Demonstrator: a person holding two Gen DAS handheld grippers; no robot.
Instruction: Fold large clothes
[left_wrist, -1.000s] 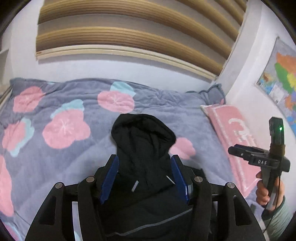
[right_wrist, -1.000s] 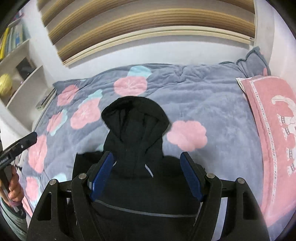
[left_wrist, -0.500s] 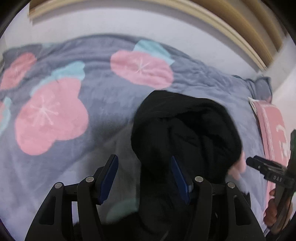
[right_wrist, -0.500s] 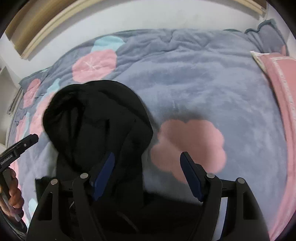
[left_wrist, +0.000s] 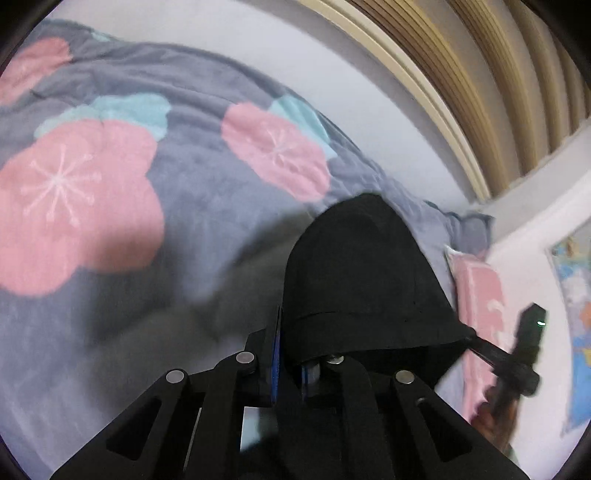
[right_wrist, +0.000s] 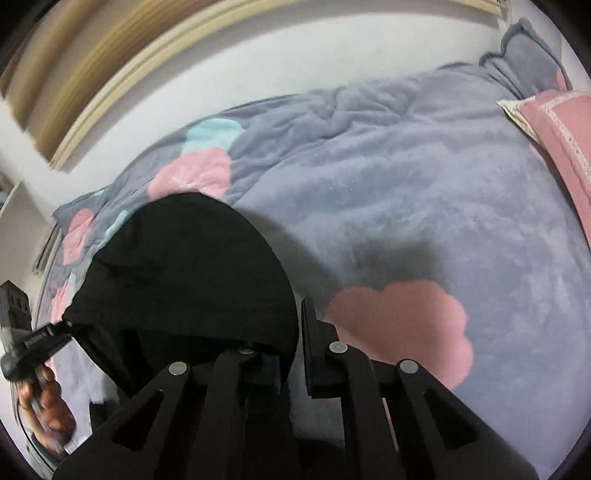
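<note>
A black hoodie lies on the bed, and its hood (left_wrist: 362, 273) is lifted off the blanket. My left gripper (left_wrist: 290, 354) is shut on the hood's left edge. My right gripper (right_wrist: 295, 332) is shut on the hood's right edge (right_wrist: 184, 273). In the left wrist view the right gripper (left_wrist: 476, 341) pinches the hood's far corner. In the right wrist view the left gripper (right_wrist: 62, 328) pinches the opposite corner. The hoodie's body is mostly hidden below the grippers.
A grey-blue blanket (right_wrist: 424, 192) with pink and teal flowers covers the bed. A pink pillow (right_wrist: 561, 133) lies at the right. A white wall with wooden slats (left_wrist: 461, 74) runs behind the bed. A map (left_wrist: 576, 302) hangs on the right wall.
Both grippers moved forward to the hood, closed on its two edges and lifted it off the blanket. They were open a second ago.
</note>
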